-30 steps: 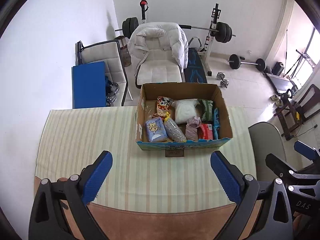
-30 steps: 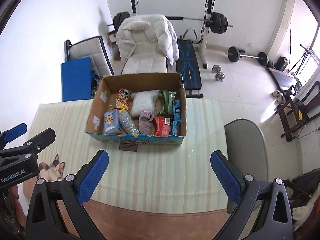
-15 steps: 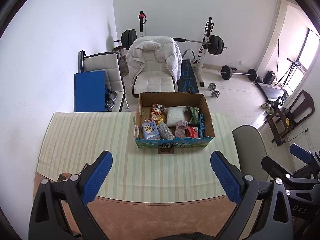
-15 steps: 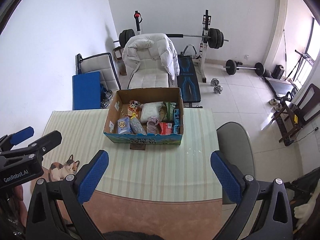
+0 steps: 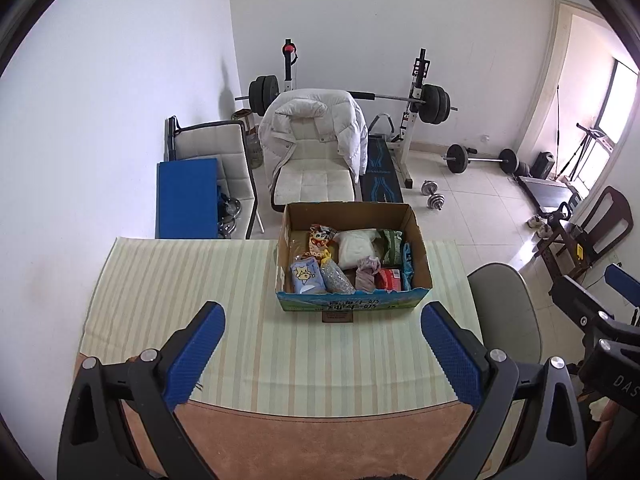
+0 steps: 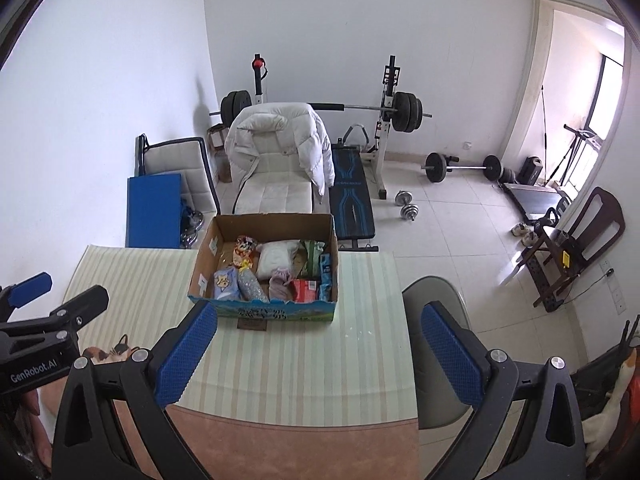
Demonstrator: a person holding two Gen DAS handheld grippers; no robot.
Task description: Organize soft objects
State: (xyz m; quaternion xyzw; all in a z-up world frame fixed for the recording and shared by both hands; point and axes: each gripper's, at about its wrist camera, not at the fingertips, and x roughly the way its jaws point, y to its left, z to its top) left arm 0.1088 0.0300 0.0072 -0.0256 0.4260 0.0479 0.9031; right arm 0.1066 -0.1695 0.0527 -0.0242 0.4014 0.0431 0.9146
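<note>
Both cameras are sitting farther back from the cardboard box (image 5: 352, 258) than a second ago, box now looking smaller. Left gripper (image 5: 322, 354) is hovering over the striped tablecloth (image 5: 180, 288) on the near side of the box, jaws spread wide, gripping nothing. Right gripper (image 6: 316, 354) is doing likewise, wide open and empty. Soft items are lying inside the box: white pouch (image 5: 356, 242), light-blue pack (image 5: 306, 278), pink cloth (image 5: 366, 272), red pack (image 5: 390, 279). A white jacket (image 5: 312, 120) is draping a chair behind the box.
</note>
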